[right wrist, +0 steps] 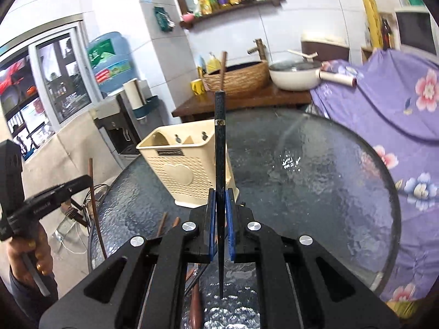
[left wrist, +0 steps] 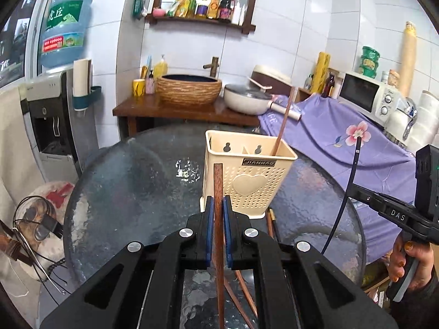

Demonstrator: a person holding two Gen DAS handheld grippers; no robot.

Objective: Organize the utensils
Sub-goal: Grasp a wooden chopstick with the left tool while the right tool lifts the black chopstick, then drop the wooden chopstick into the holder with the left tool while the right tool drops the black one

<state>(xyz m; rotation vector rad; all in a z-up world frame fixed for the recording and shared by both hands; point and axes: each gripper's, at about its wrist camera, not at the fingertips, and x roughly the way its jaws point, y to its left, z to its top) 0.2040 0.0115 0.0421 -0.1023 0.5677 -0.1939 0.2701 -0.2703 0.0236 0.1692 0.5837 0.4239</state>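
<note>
Mid-loading: left gripper point(left wrist: 218, 211) jaws clamp brown chopstick point(left wrist: 218, 181), right gripper point(right wrist: 220, 205) jaws clamp dark chopstick point(right wrist: 220, 142); next, tip each into holder point(left wrist: 247, 172) at 12 o'clock.

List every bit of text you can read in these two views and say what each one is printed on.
"JIANHAO": metal badge on the cream utensil holder.
"DAS": white letters on the right gripper, seen from the left wrist.
Large Chinese characters on the blue water jug; its red band is too small to read.
Bottle labels on the wall shelf: unreadable.
The left gripper's side lettering: blurred.
</note>
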